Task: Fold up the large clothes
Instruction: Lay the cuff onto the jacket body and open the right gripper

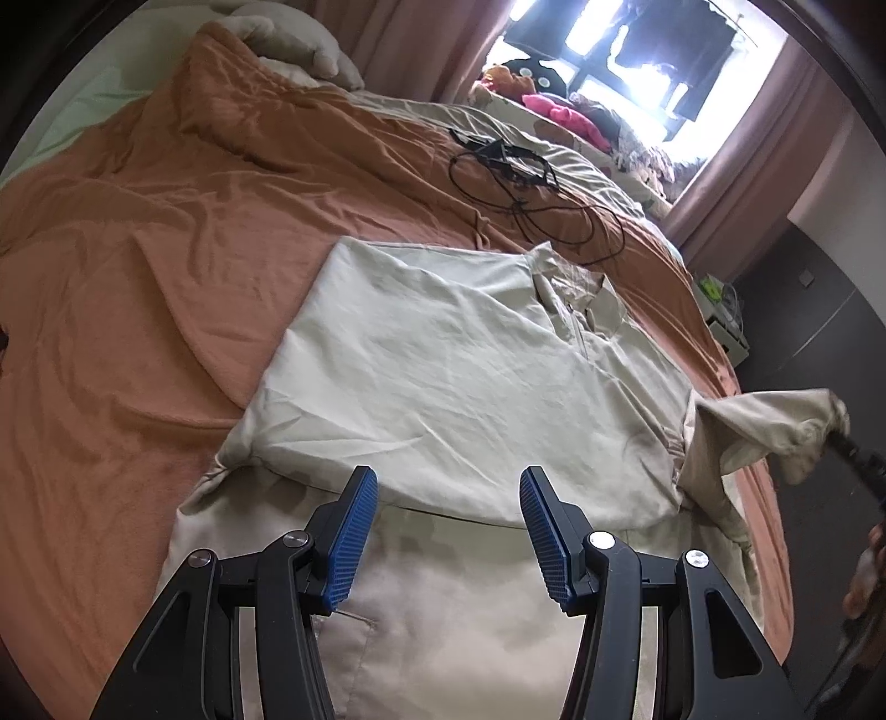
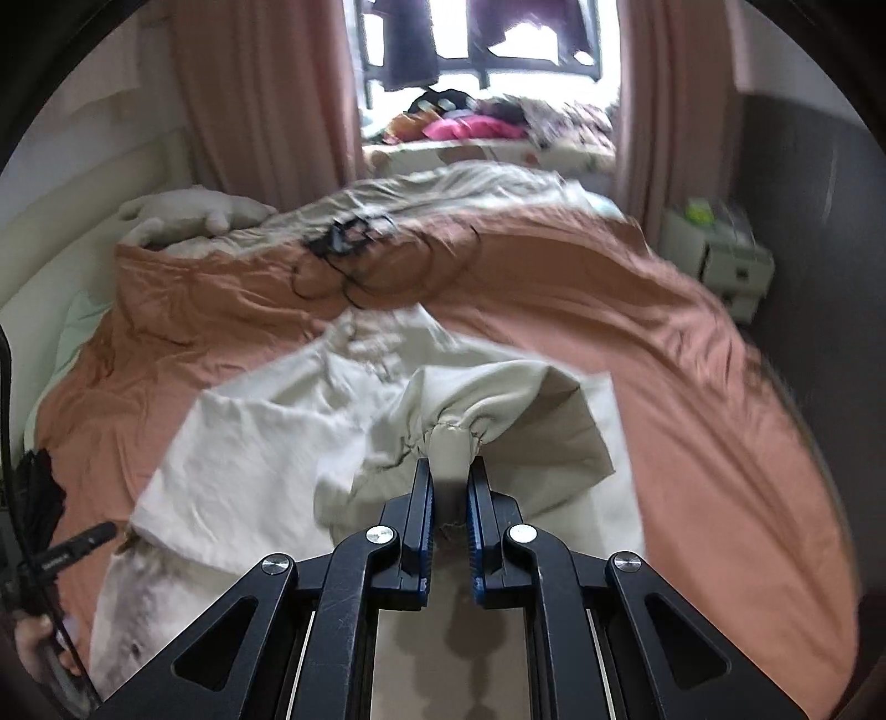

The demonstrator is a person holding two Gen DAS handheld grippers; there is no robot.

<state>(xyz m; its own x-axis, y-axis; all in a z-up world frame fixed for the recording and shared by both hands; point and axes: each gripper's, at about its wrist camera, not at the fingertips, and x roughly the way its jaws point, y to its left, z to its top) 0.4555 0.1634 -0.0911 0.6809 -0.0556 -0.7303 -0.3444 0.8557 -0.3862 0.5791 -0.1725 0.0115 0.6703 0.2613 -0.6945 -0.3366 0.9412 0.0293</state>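
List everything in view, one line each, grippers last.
jacket: one, beige, spread on the bed, partly folded
sleeve cuff: one, beige, lifted off the bed
bedspread: one, orange, covering the bed
cables: one tangle, black, far side of bed
pillow: one, off-white, at the bed's head
curtains: pink, flanking the window
left gripper: open, above the jacket
right gripper: shut on the cuff
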